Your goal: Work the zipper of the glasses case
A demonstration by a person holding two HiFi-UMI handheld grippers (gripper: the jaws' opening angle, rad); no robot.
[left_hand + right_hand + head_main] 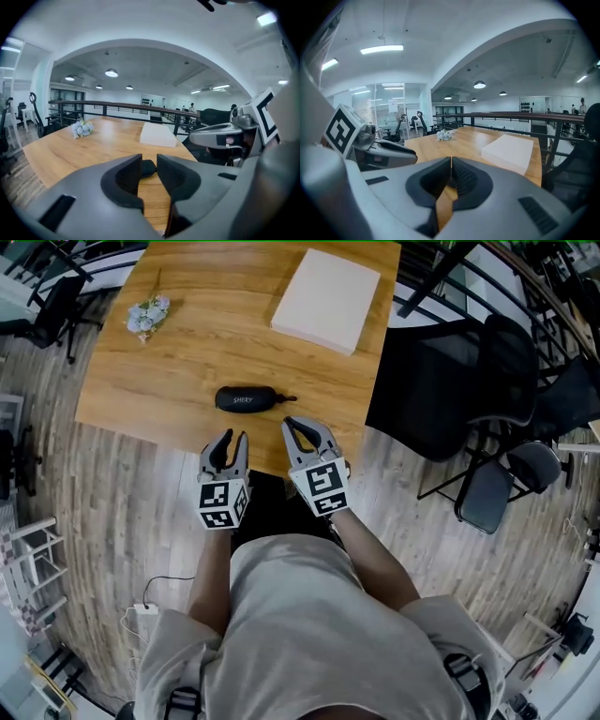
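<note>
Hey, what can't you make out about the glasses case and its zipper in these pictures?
1. Glasses case zipped or unzipped: head view, too small and dark to tell.
2. Left gripper view: jaws of the left gripper cover most of the case.
3. Right gripper view: case not visible, likely behind the shut right gripper.

The light wooden bench (pixel 187 362) is smooth, with a faint sheen. The black oval glasses case (pixel 246 398) looks matt and cloth-like, and the flat white box (pixel 326 299) looks like matt card. The left gripper (pixel 149 161) and right gripper (pixel 451 161) are smooth grey plastic, their fingers (pixel 174 177) lined with ribbed black rubbery material.
</note>
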